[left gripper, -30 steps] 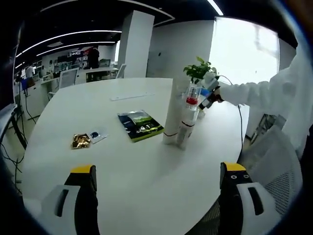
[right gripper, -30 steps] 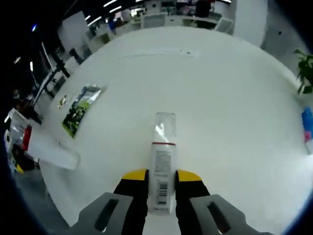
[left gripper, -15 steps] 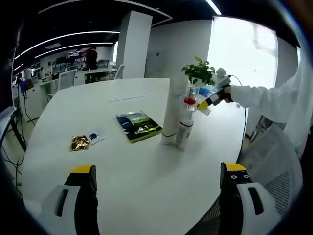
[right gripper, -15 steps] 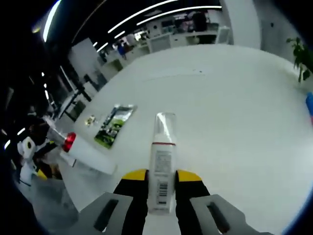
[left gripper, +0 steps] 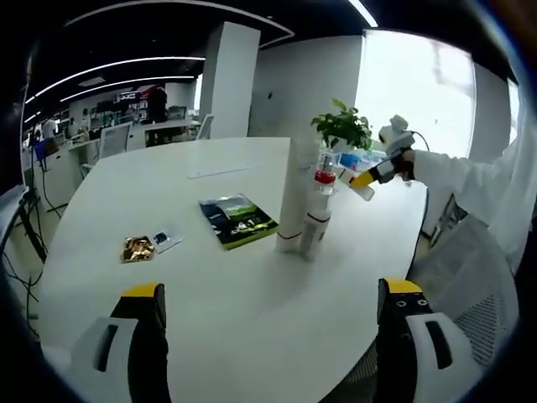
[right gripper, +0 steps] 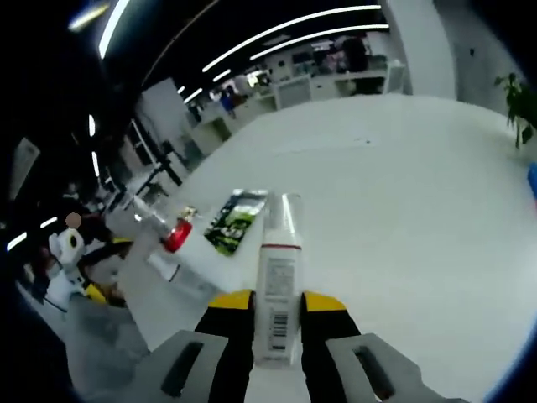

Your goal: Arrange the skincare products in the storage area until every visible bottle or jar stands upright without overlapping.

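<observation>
Right now the right gripper [right gripper: 274,312] has its yellow-tipped jaws pinching a white bottle [right gripper: 277,294], clamped on the lower body where the barcode label sits; its clear cap points away over the white surface [right gripper: 403,193]. In the left gripper view that same gripper [left gripper: 366,178] shows at the end of a white sleeve [left gripper: 470,176], held up above the far side of the surface with the bottle lifted clear of it.

Over on the other side, the left gripper [left gripper: 273,298] hangs with its jaws spread wide and nothing between them, low over the near edge of the surface. Ahead of it, near the middle, a tall white tube [left gripper: 294,201] stands upright, and just beside it stands a bottle with a red collar and a clear cap [left gripper: 317,214]; whether the two touch, I can't tell. Left of that pair a green-and-black booklet [left gripper: 238,220] lies flat, and further left a gold packet [left gripper: 137,246] and a small blue sachet [left gripper: 166,240]. Behind the standing pair sits a leafy green plant [left gripper: 342,128].
</observation>
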### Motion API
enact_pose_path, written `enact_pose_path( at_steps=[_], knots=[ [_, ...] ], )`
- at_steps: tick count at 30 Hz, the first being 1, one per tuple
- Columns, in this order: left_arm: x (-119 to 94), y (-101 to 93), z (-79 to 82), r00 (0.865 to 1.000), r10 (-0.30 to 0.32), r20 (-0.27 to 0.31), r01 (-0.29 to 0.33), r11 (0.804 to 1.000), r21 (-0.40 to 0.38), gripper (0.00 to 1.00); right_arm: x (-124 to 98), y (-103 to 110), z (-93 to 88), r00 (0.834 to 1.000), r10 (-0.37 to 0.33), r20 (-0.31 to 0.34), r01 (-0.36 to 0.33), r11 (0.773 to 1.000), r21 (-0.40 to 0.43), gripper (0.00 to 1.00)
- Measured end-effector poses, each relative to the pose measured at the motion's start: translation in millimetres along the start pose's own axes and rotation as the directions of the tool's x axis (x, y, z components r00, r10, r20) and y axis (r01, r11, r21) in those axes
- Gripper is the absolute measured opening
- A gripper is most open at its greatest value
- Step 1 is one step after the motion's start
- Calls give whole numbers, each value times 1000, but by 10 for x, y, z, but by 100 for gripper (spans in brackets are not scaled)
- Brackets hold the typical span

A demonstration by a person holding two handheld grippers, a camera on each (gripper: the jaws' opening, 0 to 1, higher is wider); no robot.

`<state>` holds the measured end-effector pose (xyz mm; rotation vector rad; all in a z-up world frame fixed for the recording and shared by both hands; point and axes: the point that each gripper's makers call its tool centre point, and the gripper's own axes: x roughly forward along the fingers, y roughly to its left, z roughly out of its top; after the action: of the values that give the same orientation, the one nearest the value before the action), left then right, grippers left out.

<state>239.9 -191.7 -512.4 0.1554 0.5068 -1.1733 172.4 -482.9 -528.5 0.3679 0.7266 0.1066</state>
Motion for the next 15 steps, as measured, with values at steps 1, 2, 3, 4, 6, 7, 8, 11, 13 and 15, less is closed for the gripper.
enact_pose_path(
  at_steps=[1,2,3,4,6,7,8,11,13,15],
  knots=[
    [-1,2,4,1000,-1,3,1,1000,-1,99,-10,27,-15,1000,6,2,-6,1000,0,12],
    [-1,2,3,1000,-4,4,4,1000,-2,99,-14,44,-24,1000,10,5,-10,1000,-2,12],
    [2,-2,2,1000,-5,3,5,1000,-2,99,-20,63,-34,1000,15,9,-15,1000,-4,12],
    [3,-6,-1,1000,-6,1,6,1000,-1,99,-29,94,-51,1000,20,11,-20,1000,-5,12],
    [5,-9,-9,1000,-6,-4,6,1000,2,99,-54,153,-94,1000,23,13,-23,1000,-7,12],
    [6,-13,-6,1000,-7,-3,7,1000,2,99,-71,158,-104,1000,23,16,-22,1000,-11,12],
    [5,-17,-4,1000,-9,-2,9,1000,1,99,-72,123,-91,999,27,21,-27,1000,-11,12],
    [-1,-28,15,1000,-10,3,10,1000,-5,98,-94,65,-54,998,37,40,-37,999,-5,12],
    [-17,-55,83,999,-21,37,22,1000,-10,98,-116,99,-17,996,55,64,-55,998,3,12],
    [-29,-84,140,997,-41,70,43,999,-30,98,-137,137,13,994,75,76,-76,997,5,12]
  ],
)
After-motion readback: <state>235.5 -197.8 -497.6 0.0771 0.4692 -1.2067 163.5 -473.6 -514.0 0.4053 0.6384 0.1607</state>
